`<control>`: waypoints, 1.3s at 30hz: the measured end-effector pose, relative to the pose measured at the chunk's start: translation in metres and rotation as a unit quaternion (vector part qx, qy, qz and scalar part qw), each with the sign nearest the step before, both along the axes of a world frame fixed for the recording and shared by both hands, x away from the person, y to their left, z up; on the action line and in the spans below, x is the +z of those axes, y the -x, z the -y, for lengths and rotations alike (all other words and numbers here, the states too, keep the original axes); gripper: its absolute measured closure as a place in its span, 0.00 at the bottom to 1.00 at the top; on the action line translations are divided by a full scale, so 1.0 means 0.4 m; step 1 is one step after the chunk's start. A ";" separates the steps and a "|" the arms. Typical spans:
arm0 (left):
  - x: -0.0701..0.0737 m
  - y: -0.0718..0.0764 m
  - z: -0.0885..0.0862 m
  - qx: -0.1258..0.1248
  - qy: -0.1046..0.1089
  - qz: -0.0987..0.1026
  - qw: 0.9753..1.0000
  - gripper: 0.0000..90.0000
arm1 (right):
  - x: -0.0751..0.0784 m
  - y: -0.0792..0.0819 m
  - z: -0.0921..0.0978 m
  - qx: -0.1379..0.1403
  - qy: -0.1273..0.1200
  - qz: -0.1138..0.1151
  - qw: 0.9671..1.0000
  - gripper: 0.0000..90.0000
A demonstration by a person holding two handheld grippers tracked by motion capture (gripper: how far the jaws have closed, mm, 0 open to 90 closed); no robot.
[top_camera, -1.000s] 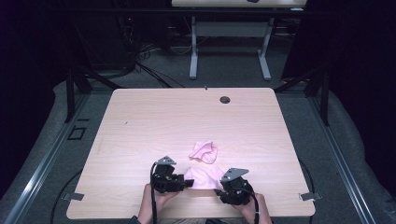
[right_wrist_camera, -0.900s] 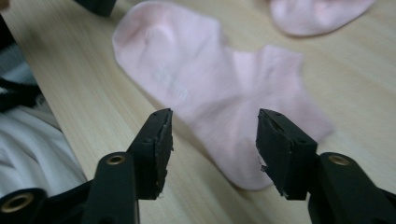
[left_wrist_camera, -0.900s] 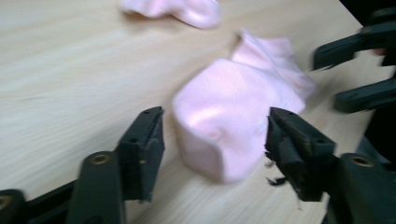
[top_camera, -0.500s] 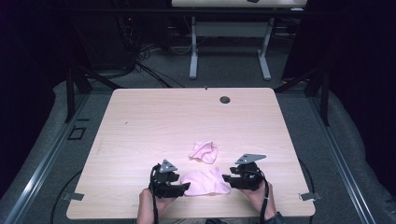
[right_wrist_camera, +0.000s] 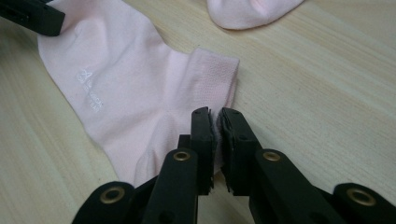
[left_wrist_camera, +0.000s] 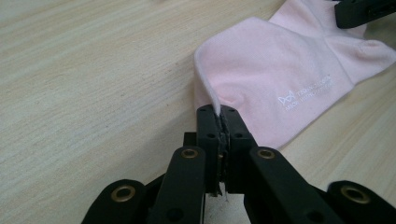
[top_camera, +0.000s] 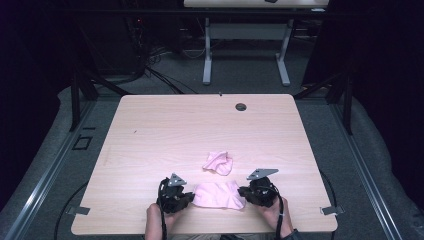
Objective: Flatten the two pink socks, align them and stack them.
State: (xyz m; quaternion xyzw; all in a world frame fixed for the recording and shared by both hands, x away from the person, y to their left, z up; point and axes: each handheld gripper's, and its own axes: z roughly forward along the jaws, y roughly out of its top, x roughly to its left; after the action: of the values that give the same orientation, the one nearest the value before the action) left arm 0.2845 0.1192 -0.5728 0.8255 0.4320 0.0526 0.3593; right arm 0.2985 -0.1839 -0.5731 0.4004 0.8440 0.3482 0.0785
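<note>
Since a moment ago the right gripper (top_camera: 243, 192) has swung outward toward the right edge of the table (top_camera: 150, 130), and the flat pink sock (top_camera: 218, 195) between the two tools looks drawn out a little wider. It lies close to the near edge, its long axis running left to right, one end at each tool. The left gripper (top_camera: 189, 196) has its jaws pressed together on the sock's left end, a thin fold of fabric pinched between them. The right one grips the cuff end, jaws almost closed with cloth between. Any further spreading would, I judge, go along that left-right line. A second, crumpled sock (top_camera: 218, 162) sits just behind, apart from the first.
</note>
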 end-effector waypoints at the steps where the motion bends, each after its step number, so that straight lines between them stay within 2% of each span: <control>1: 0.000 0.001 -0.002 -0.001 0.006 -0.001 1.000 0.98 | 0.003 0.005 0.001 0.000 0.000 -0.001 1.000 0.94; 6: 0.009 0.019 -0.015 -0.007 0.023 -0.006 1.000 0.98 | 0.031 0.041 0.016 0.000 -0.021 0.004 1.000 0.93; 8: 0.011 0.029 -0.017 -0.013 0.027 -0.011 1.000 0.98 | 0.038 0.057 0.020 0.001 -0.023 0.002 1.000 0.93; 10: 0.006 0.035 -0.016 -0.015 0.020 -0.013 1.000 0.96 | 0.032 0.064 0.018 0.006 -0.014 -0.003 1.000 0.93; 12: 0.004 0.038 -0.018 -0.006 0.020 -0.018 1.000 0.78 | 0.020 0.062 0.013 0.011 -0.010 -0.010 1.000 0.87; 13: 0.007 0.039 -0.023 -0.002 0.022 -0.014 1.000 0.68 | 0.017 0.060 0.013 0.009 -0.014 -0.009 1.000 0.80; 14: 0.012 0.041 -0.029 0.008 0.025 -0.004 1.000 0.57 | 0.019 0.055 0.016 0.013 -0.019 -0.009 1.000 0.74; 16: 0.026 0.044 -0.046 0.022 0.019 0.017 0.999 0.38 | 0.034 0.042 0.021 0.012 -0.033 0.008 0.999 0.64; 18: 0.036 0.044 -0.068 0.044 0.016 0.039 0.998 0.27 | 0.059 0.019 0.022 0.010 -0.039 0.022 0.999 0.58; 19: 0.036 0.044 -0.068 0.044 0.016 0.039 0.998 0.24 | 0.072 0.006 0.016 0.007 -0.045 0.031 0.998 0.57; 20: 0.038 0.042 -0.082 0.060 0.007 0.051 0.997 0.24 | 0.072 0.006 0.016 0.007 -0.045 0.031 0.998 0.57; 21: 0.036 0.042 -0.103 0.076 -0.005 0.060 0.995 0.17 | 0.098 -0.038 -0.001 0.011 -0.045 0.042 0.998 0.56; 22: 0.032 0.042 -0.113 0.082 -0.007 0.062 0.995 0.17 | 0.104 -0.054 -0.010 0.009 -0.042 0.048 0.998 0.56; 26: 0.016 0.058 -0.143 0.099 -0.008 0.062 0.993 0.16 | 0.117 -0.130 -0.089 0.034 -0.015 0.070 0.997 0.56; 29: 0.001 0.071 -0.155 0.109 -0.007 0.057 0.992 0.17 | 0.105 -0.166 -0.170 0.073 0.019 0.068 0.995 0.56; 32: -0.007 0.076 -0.168 0.112 -0.001 0.051 0.992 0.17 | 0.075 -0.196 -0.231 0.090 0.065 0.057 0.992 0.56; 35: -0.007 0.079 -0.178 0.113 0.005 0.052 0.992 0.18 | 0.049 -0.218 -0.253 0.089 0.093 0.049 0.991 0.57; 36: -0.007 0.080 -0.181 0.114 0.008 0.052 0.992 0.18 | 0.040 -0.224 -0.256 0.086 0.089 0.045 0.991 0.61; 38: -0.009 0.079 -0.182 0.115 0.010 0.052 0.992 0.18 | 0.035 -0.229 -0.257 0.083 0.107 0.045 0.990 0.67; 39: -0.010 0.078 -0.183 0.115 0.012 0.051 0.992 0.18 | 0.033 -0.230 -0.257 0.082 0.106 0.045 0.990 0.71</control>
State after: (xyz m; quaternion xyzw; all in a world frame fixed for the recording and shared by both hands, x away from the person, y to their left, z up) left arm 0.2533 0.1924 -0.5769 0.7623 0.5056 0.1300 0.3825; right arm 0.3906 -0.0811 -0.5600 0.3029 0.9020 0.2792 0.1293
